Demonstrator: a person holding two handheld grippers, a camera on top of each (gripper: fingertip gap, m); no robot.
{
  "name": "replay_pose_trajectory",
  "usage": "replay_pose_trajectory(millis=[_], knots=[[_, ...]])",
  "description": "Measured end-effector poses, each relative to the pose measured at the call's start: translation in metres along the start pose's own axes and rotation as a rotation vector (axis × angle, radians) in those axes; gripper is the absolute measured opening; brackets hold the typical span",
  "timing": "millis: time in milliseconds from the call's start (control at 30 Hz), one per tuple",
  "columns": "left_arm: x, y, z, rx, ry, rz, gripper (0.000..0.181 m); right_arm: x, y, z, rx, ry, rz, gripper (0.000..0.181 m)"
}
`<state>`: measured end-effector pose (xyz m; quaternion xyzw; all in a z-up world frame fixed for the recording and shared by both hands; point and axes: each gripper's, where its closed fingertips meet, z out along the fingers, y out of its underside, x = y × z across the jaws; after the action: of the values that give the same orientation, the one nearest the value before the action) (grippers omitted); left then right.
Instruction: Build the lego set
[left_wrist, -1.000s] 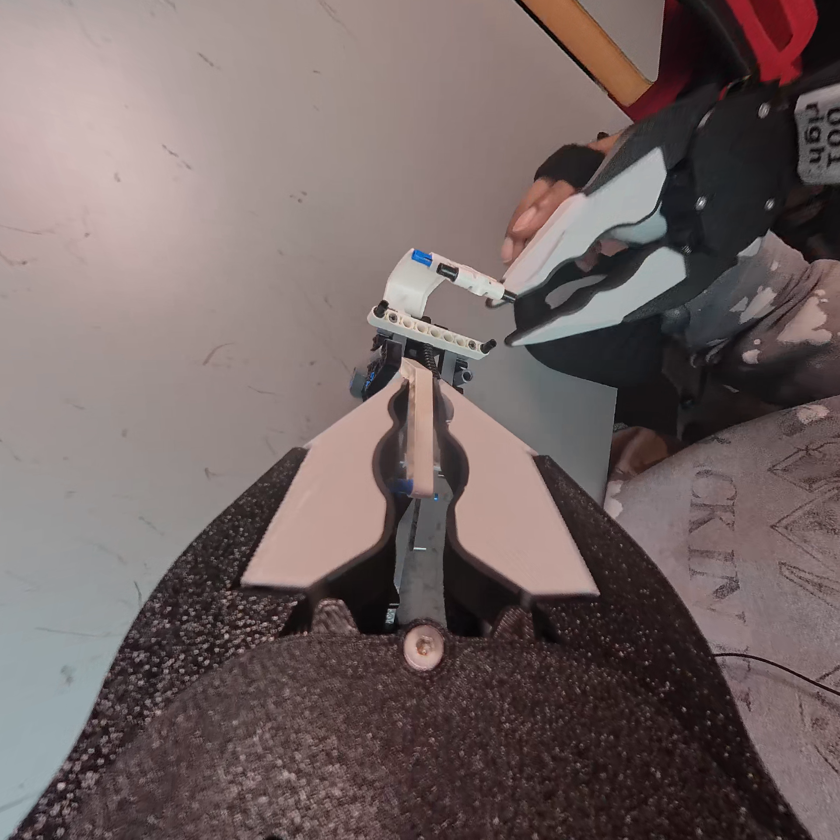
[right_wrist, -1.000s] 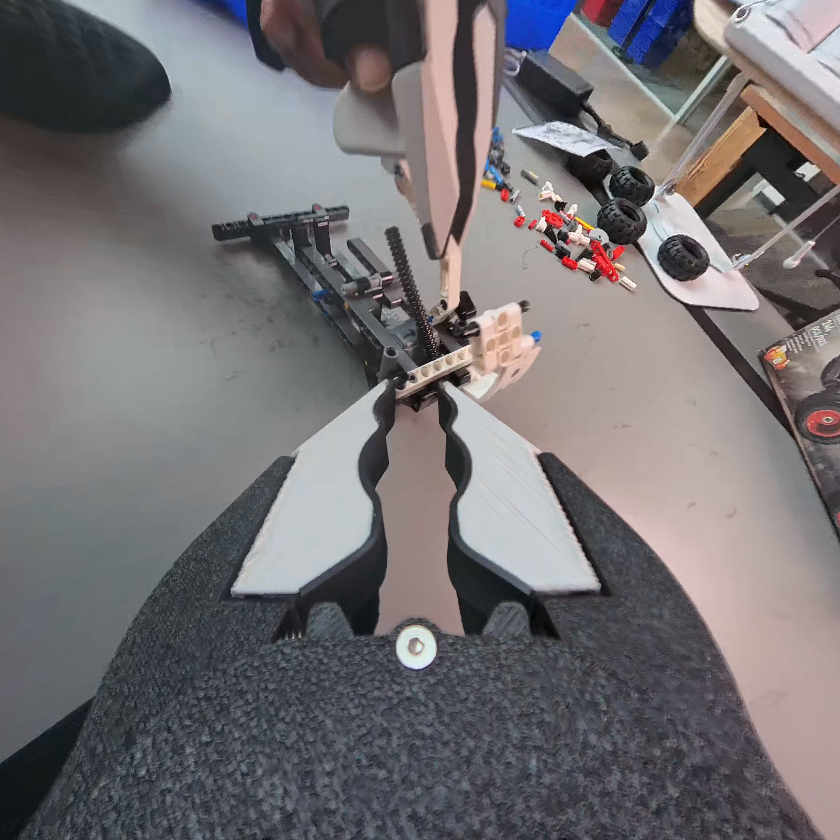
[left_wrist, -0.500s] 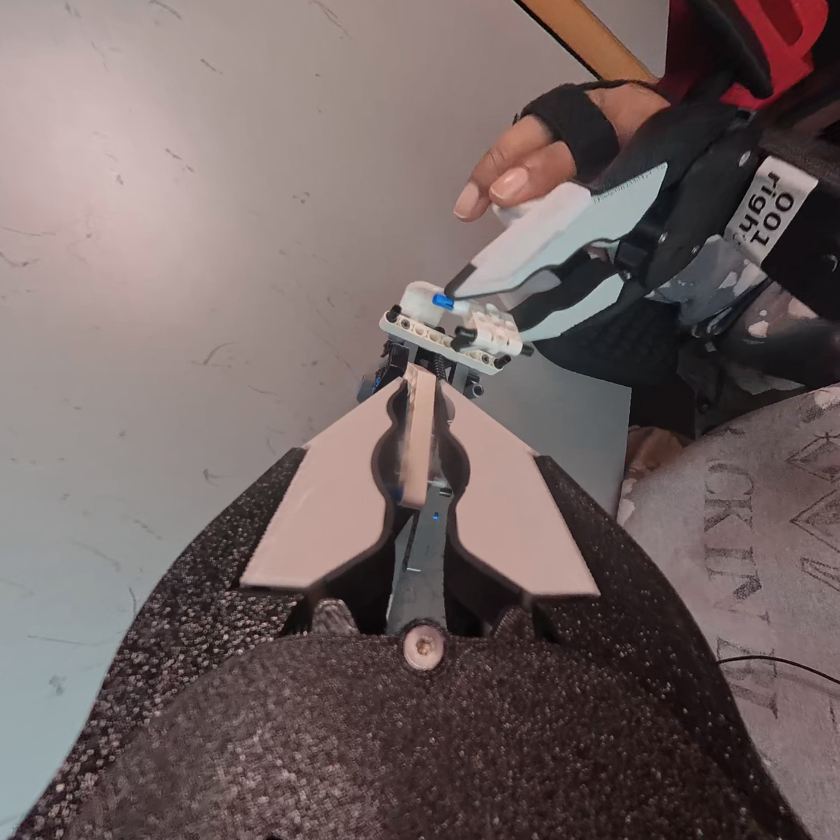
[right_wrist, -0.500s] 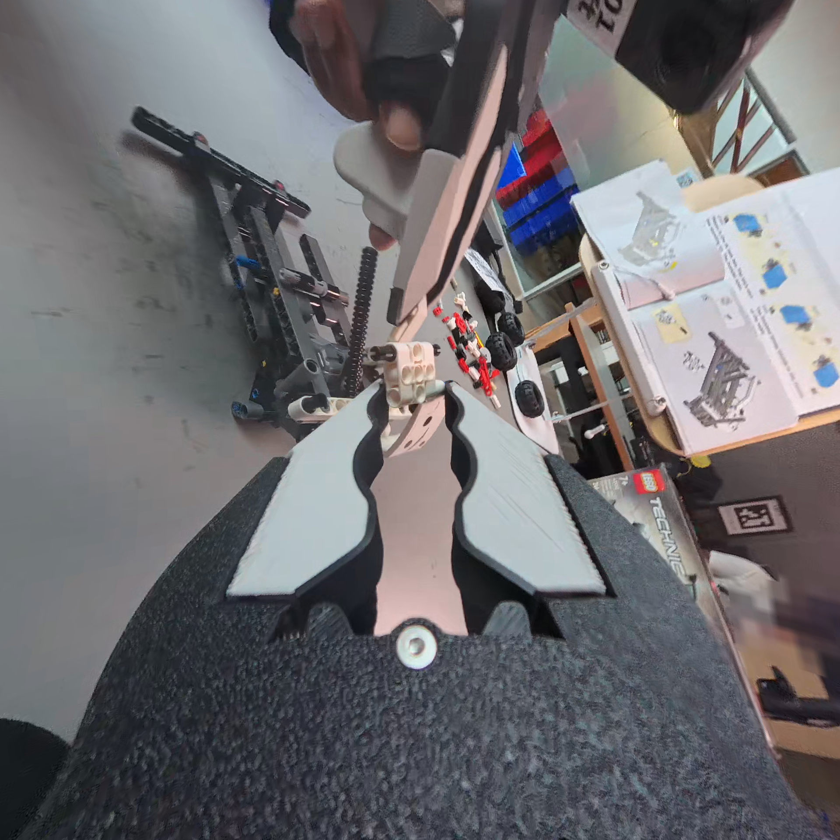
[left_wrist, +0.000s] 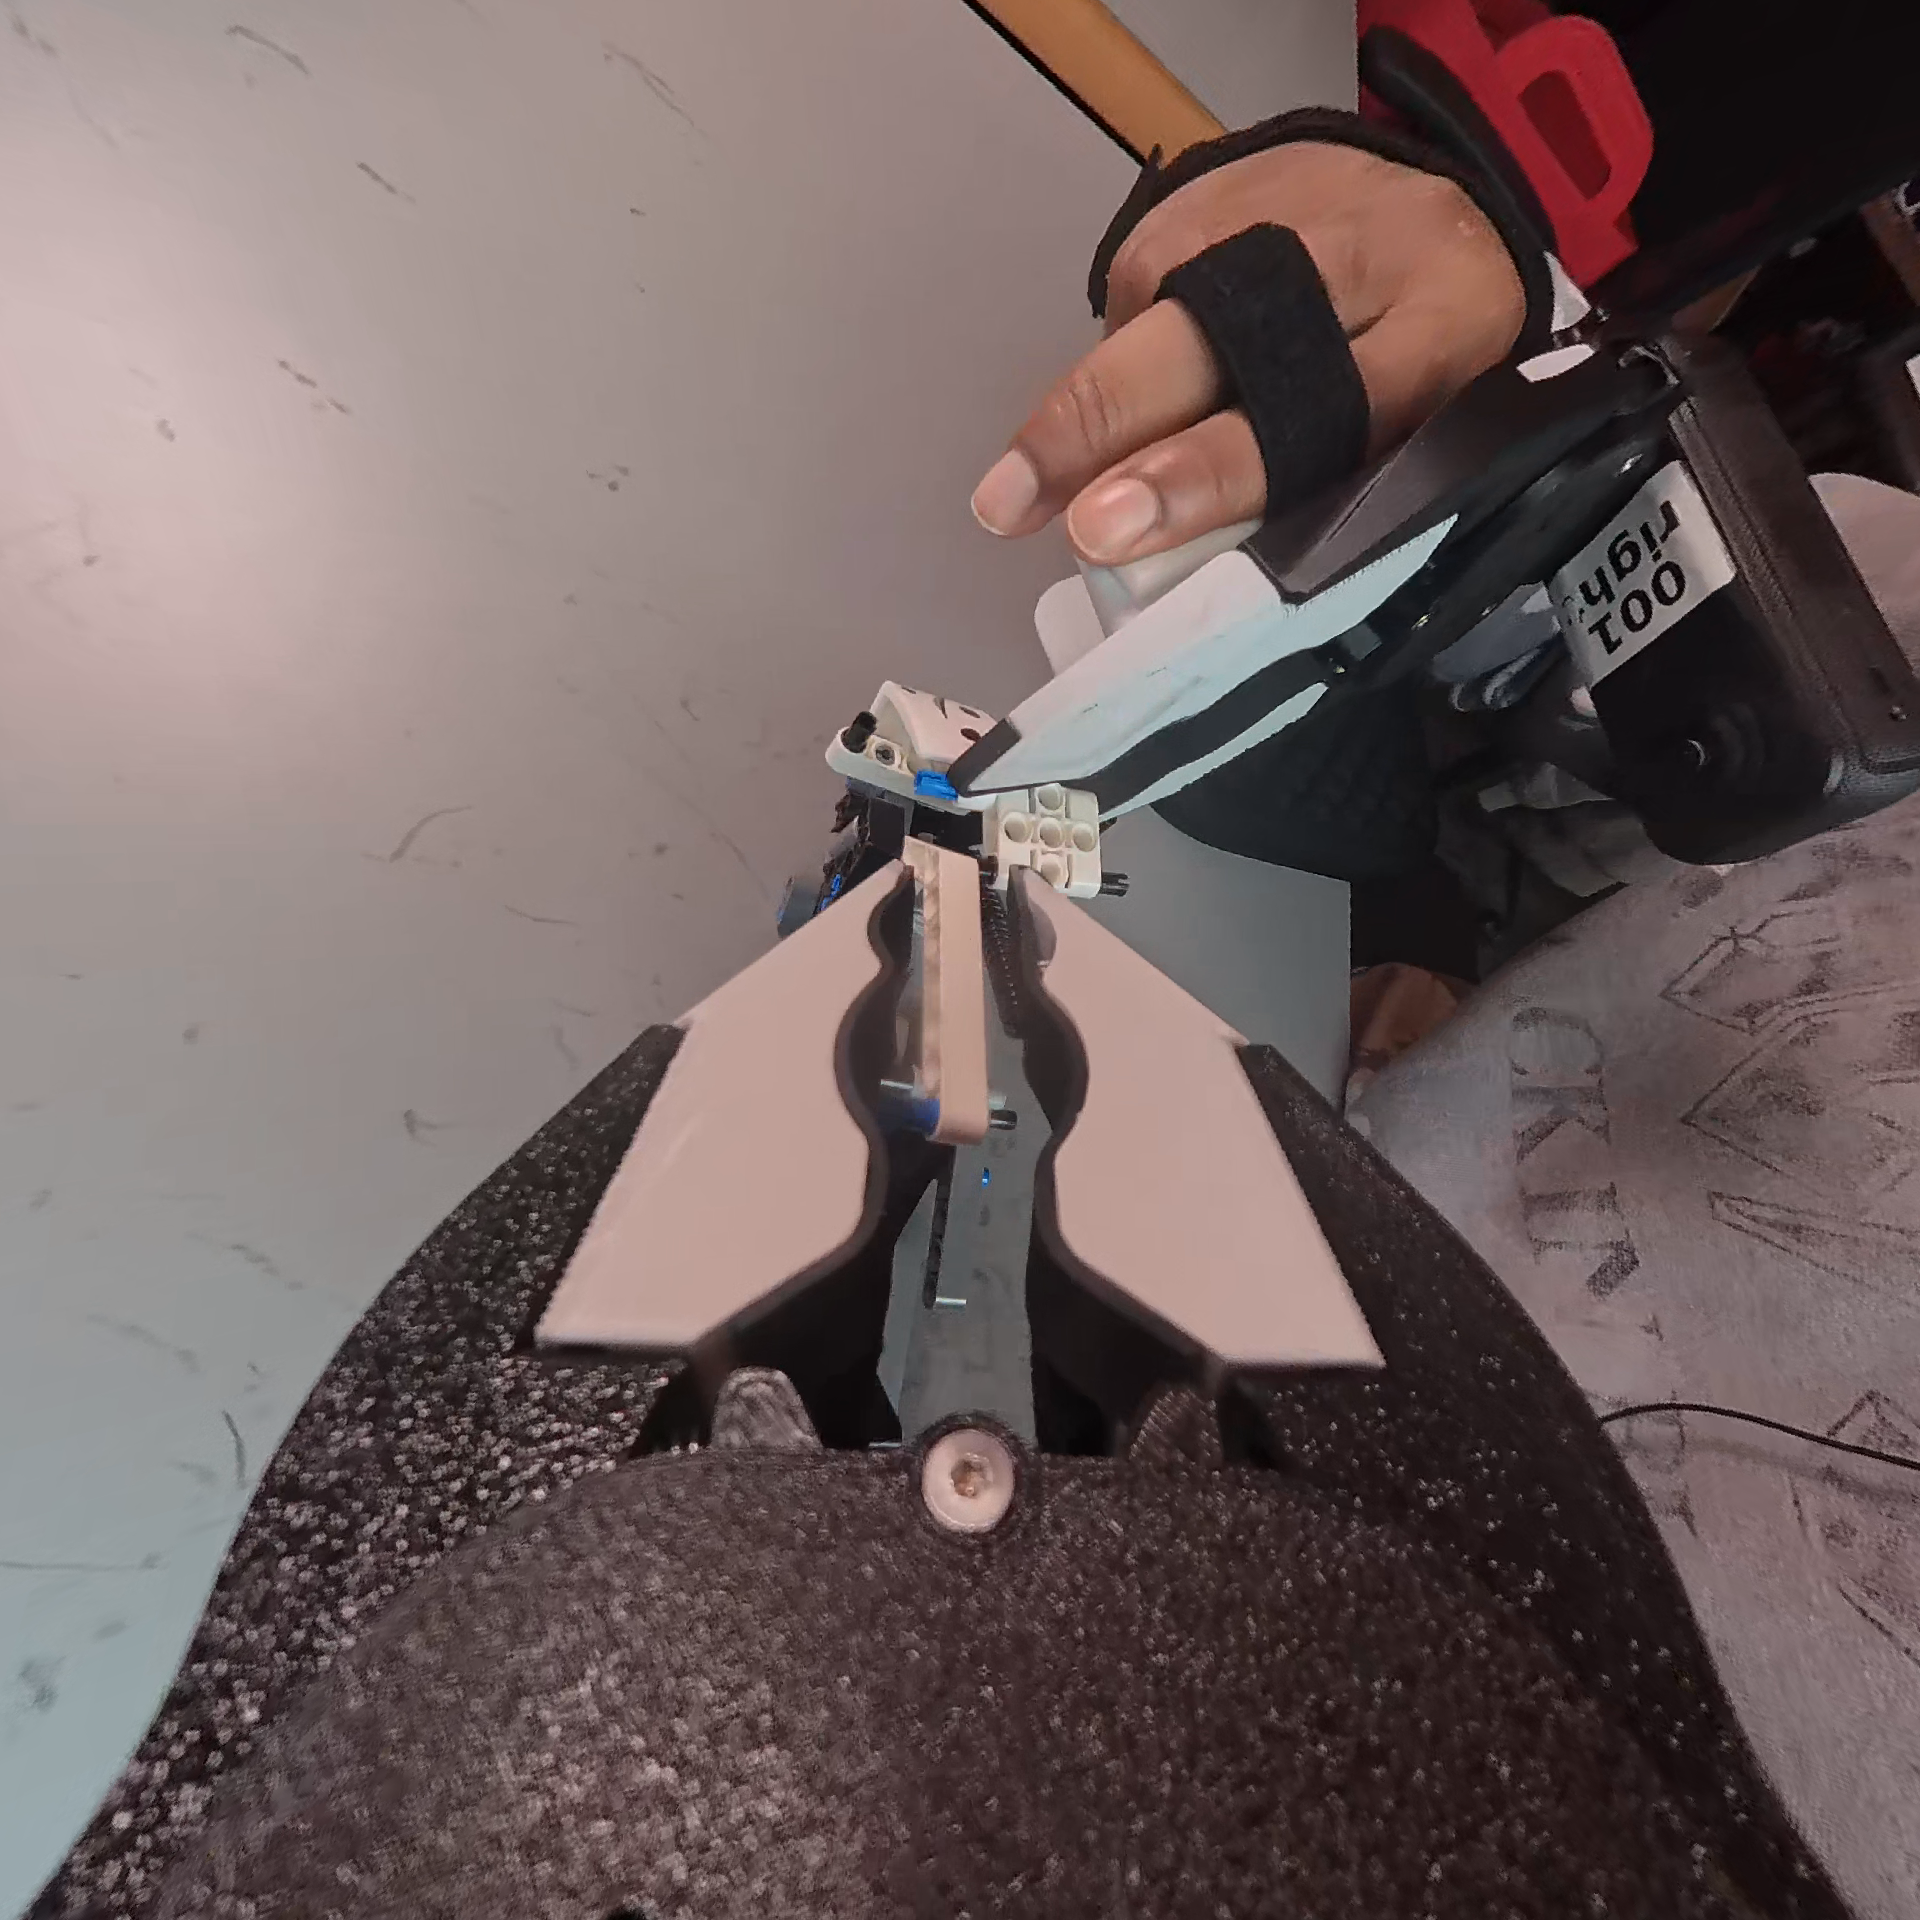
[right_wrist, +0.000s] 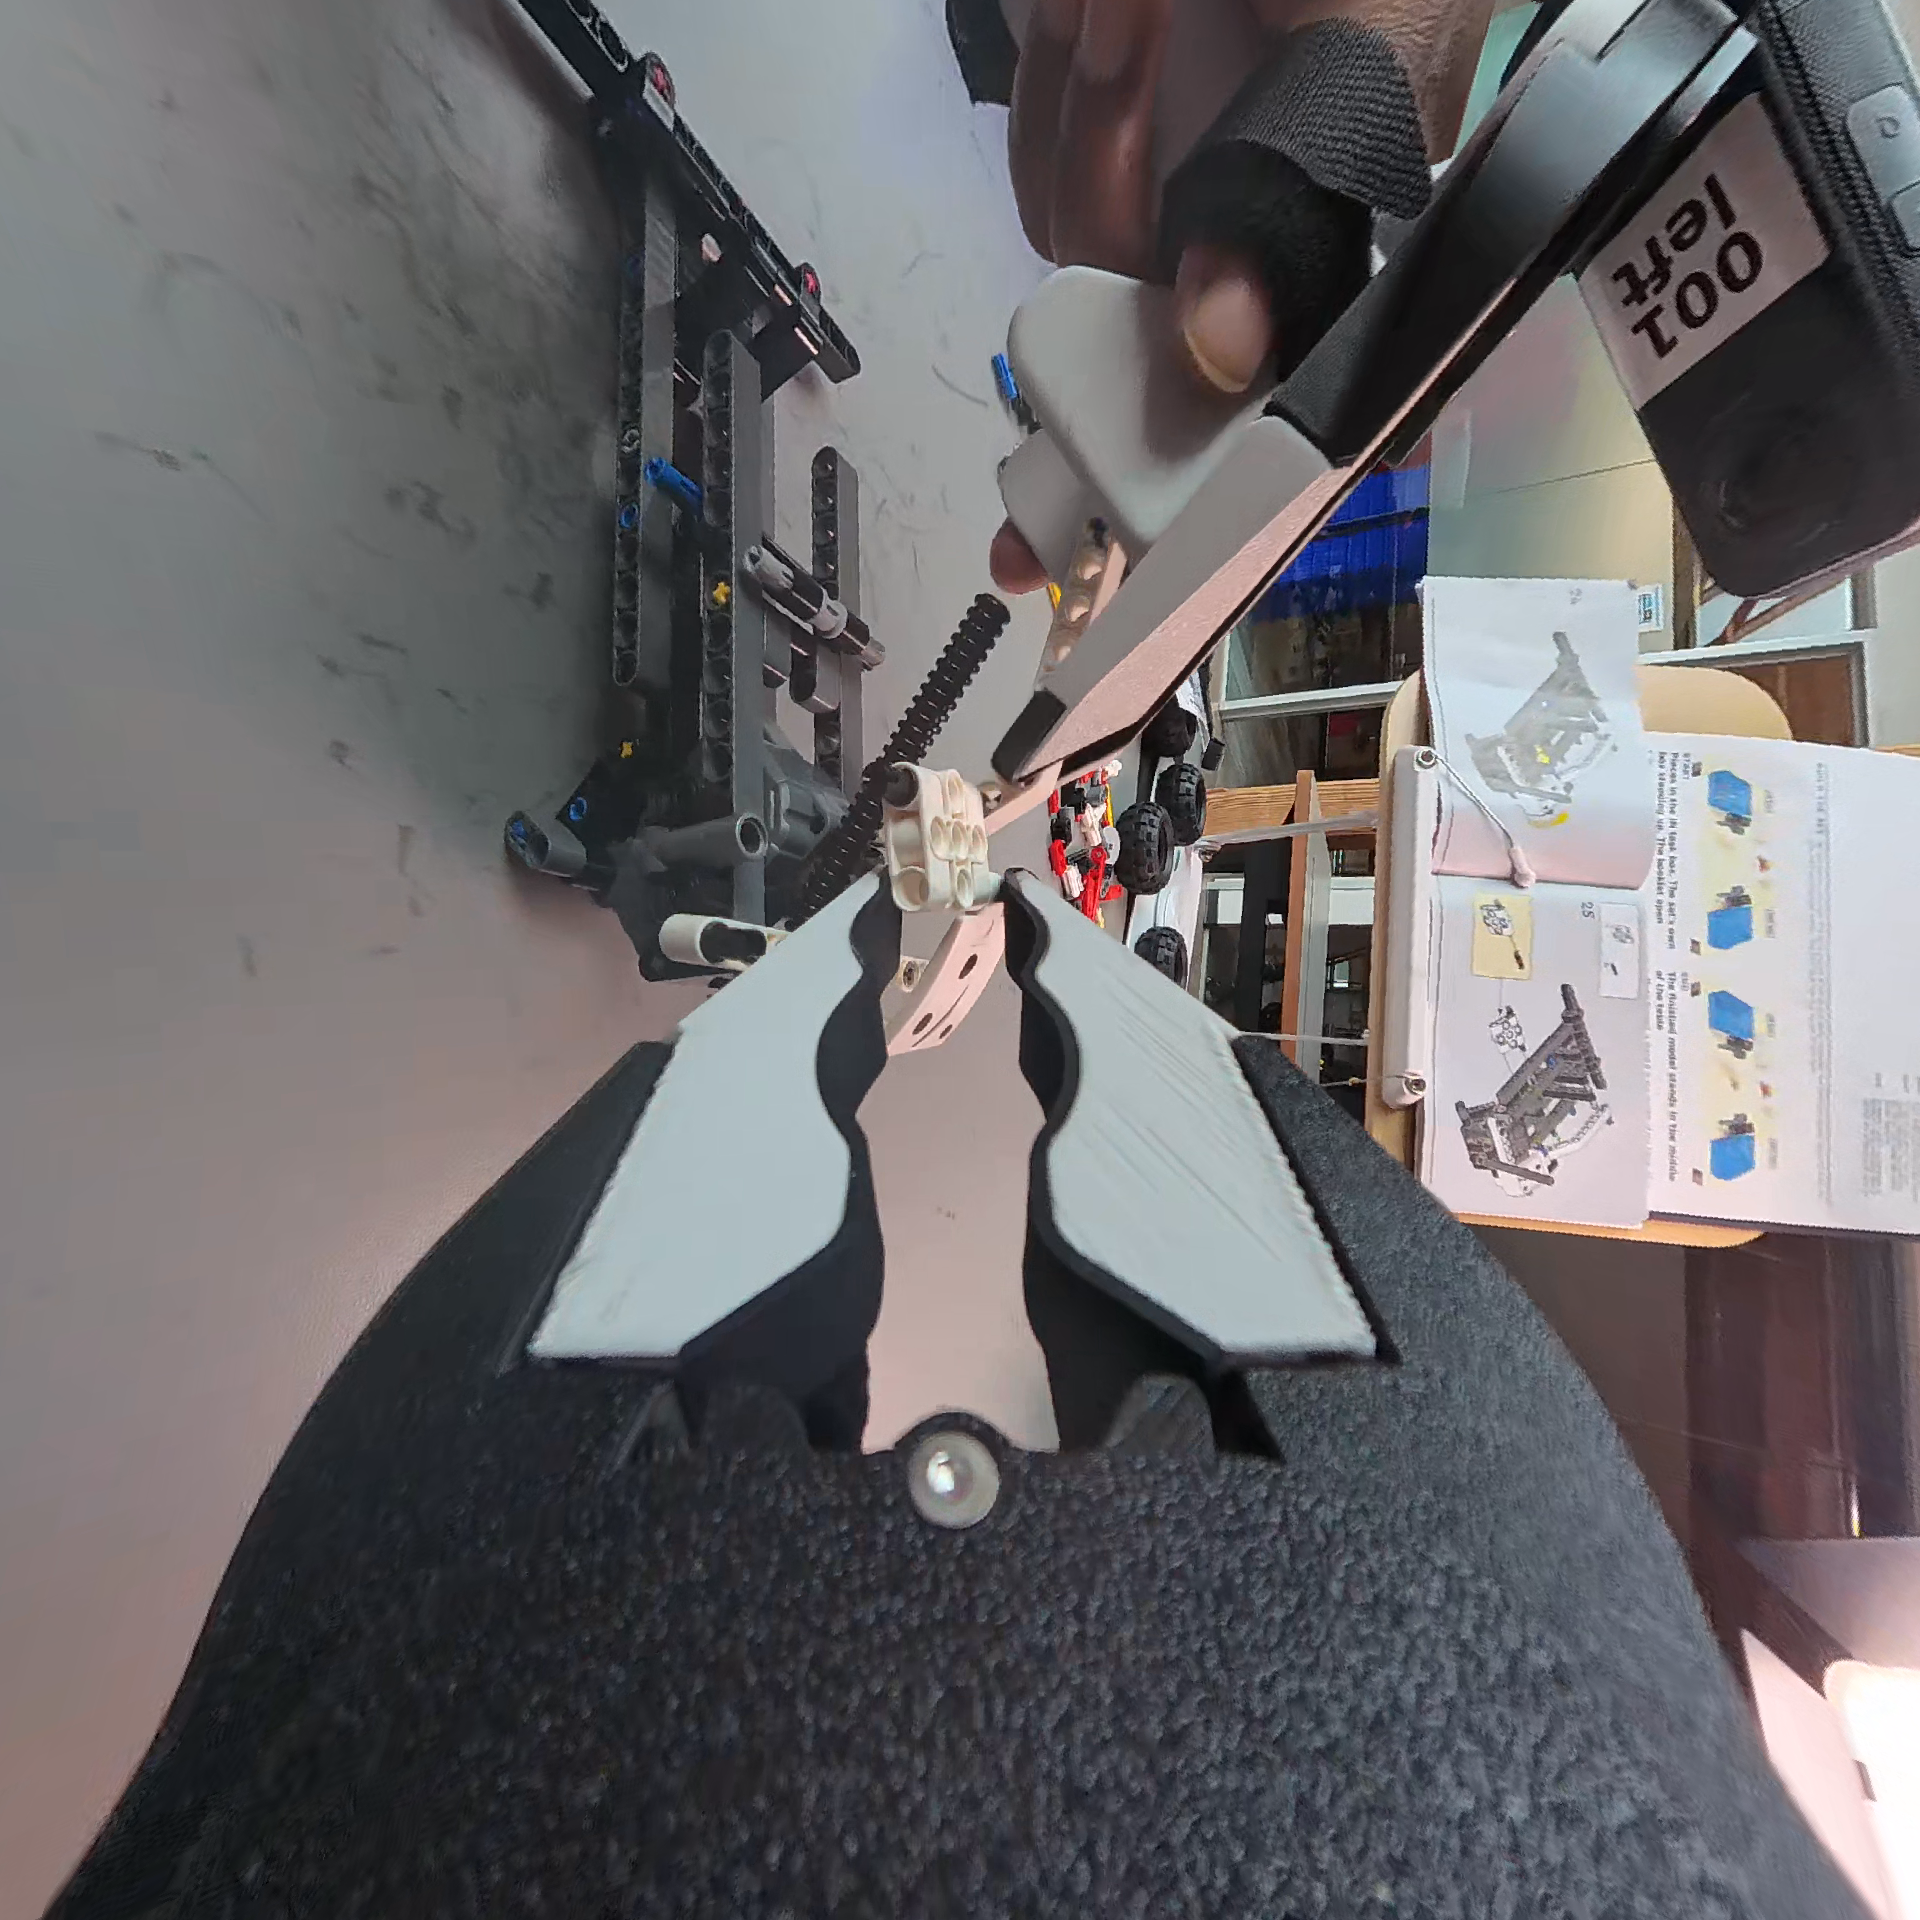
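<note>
Frame centre: the left gripper (left_wrist: 961, 883) pinches a tan beam (left_wrist: 951, 1008) of the dark grey chassis (right_wrist: 717, 644), which lies on the grey table (right_wrist: 260, 623). The right gripper (right_wrist: 940, 894) pinches a white connector block (right_wrist: 940, 836) against the chassis front. Loose tyres (right_wrist: 1148, 831) lie centre right.

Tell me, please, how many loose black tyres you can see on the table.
4 tyres by the red parts at the far edge of the table: one farthest, two in the middle, one nearest. More may be hidden.
</note>
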<state>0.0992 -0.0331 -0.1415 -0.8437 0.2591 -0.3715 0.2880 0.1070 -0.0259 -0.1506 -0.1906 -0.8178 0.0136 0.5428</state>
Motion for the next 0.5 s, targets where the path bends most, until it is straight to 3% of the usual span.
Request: replay_pose_trajectory(millis=[267, 500], knots=[[-0.0036, 0.0081, -0.0036, -0.026, -0.071, 0.1, 0.013, 0.0011, 0.0006, 0.0031, -0.043, -0.005, 0.025, 0.019], [-0.0048, 0.0092, -0.0027, -0.009, -0.086, 0.111, 0.009, 0.002, 0.0005, 0.002, -0.059, 0.039, 0.207, 0.018]])
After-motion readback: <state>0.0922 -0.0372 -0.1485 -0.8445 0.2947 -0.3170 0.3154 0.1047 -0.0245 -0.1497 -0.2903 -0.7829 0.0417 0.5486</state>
